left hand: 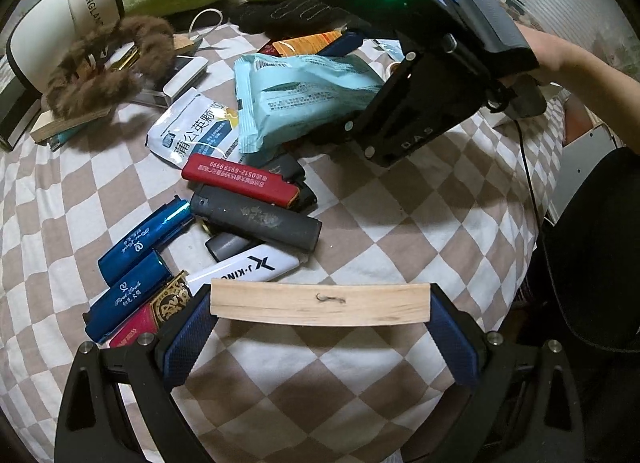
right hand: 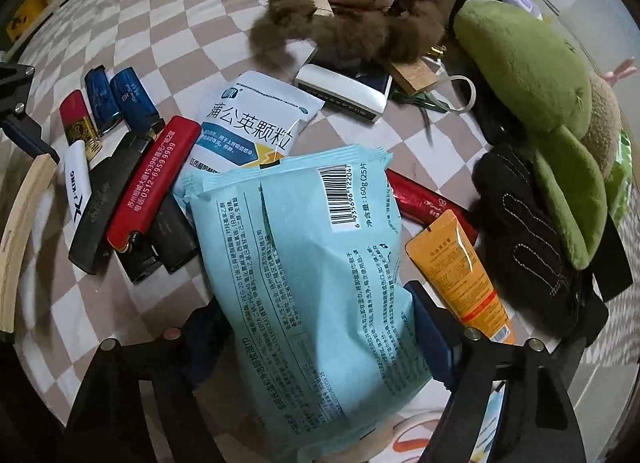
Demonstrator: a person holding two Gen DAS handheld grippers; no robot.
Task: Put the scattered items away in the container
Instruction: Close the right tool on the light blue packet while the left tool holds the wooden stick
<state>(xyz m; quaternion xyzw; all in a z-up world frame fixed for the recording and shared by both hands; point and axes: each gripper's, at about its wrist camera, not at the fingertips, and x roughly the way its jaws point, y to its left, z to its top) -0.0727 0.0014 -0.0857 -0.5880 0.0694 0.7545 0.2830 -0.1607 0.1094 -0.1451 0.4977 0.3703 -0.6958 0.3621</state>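
Scattered items: a heap on a brown-and-white checked cloth (left hand: 360,223).

Light blue wipes packet (right hand: 304,271): lies tilted across the heap, barcode side up, its lower end between the right gripper (right hand: 320,343) fingers. Both blue pads sit against the packet's sides, which pinch in there; the left pad is mostly hidden behind it. In the left wrist view the gripper's black body covers that end of the packet.

White sachet with blue print (right hand: 256,123): partly under the packet's top edge.

Lighters: red lighter (left hand: 240,179), dark grey lighter (left hand: 256,221), white lighter (left hand: 244,267), two blue lighters (left hand: 140,247) and a red-and-gold one (left hand: 160,311), lying close together and overlapping. Further black ones underneath are only partly seen.

Orange tube (right hand: 460,275): beside the packet, its lower end cut off by the right gripper's finger. A dark red stick (right hand: 428,199) lies behind it, partly covered.

Left gripper (left hand: 320,323): set wide, both pads closed on the ends of a pale wooden strip (left hand: 320,303) held above the cloth. What the strip belongs to cannot be told.

Far side: brown furry band (right hand: 344,27), white box (right hand: 340,95), green plush toy (right hand: 532,103), black stitched glove (right hand: 528,231), cream cylinder with lettering (left hand: 68,31), edges cut off by the lens.

Container: not identifiable with certainty.
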